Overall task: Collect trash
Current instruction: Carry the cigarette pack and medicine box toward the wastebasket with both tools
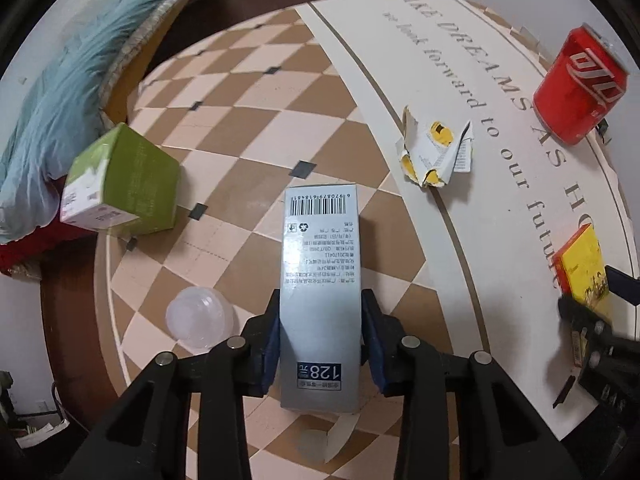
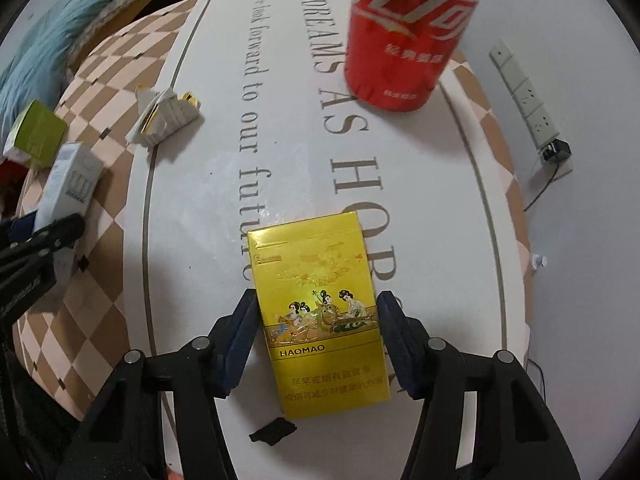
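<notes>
Gripping a tall silver-grey cardboard box (image 1: 320, 300) between its blue pads, the left claw (image 1: 321, 344) points forward over the checkered brown-and-cream tabletop (image 1: 248, 120); the box stands out along the fingers at lower centre of the left wrist view, barcode end farthest from the camera. The right claw (image 2: 316, 340) is set level and low over the white lettered band of the tabletop, one finger on each side of a flat yellow cigarette pack (image 2: 316, 316) at lower centre of the right wrist view. Its right pad appears to meet the pack's edge, the left pad sits just beside the other edge; whether the pack is clamped cannot be told.

A red soda can (image 2: 404, 32) stands upright at upper centre of the right wrist view, well apart from the pack. A crumpled white-and-yellow paper carton (image 1: 436, 148) lies near the grey stripe that borders the white band. A green cube-shaped box (image 1: 120, 184) sits at the tabletop's left edge, and a clear plastic cup (image 1: 198, 318) lies at lower left, just beside the left claw. Bare surface lies between the pack and the can. A white power strip (image 2: 524, 92) lies beyond the edge at upper right.
</notes>
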A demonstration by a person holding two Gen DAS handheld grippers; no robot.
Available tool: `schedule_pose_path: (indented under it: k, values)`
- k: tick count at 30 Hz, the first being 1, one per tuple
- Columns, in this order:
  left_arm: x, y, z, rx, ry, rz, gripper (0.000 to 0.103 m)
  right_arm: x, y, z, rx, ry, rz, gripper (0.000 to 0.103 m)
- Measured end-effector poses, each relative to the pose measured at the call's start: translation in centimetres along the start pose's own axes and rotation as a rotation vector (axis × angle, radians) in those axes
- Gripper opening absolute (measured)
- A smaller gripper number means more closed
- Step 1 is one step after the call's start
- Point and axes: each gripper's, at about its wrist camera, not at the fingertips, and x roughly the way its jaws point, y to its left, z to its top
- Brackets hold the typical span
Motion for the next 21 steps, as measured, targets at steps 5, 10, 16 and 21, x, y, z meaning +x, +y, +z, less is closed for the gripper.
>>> schedule_pose_path:
  k: [5, 10, 16, 21]
  values:
    - [-3.1, 0.8, -1.0, -0.052, -0.073, 0.002, 0.032, -2.8, 0.7, -0.8, 0.051, -0.060, 0.030, 0.061]
    - [-7.6, 3.4, -2.1, -0.119, -0.168, -0.013, 0.032, -7.1, 3.6, -0.9, 0.033, -0.168, 0.075, 0.061]
    - [-12.9, 8.7, -3.0, -0.189, -0.292, -0.005, 0.032, -12.8, 8.5, 0.7, -0.016, -0.290, 0.157, 0.061]
    - [-16.9, 14.9, -4.3, -0.259, -0.372, 0.030, 0.032, -16.6, 14.6, 1.6, -0.079, -0.350, 0.249, 0.061]
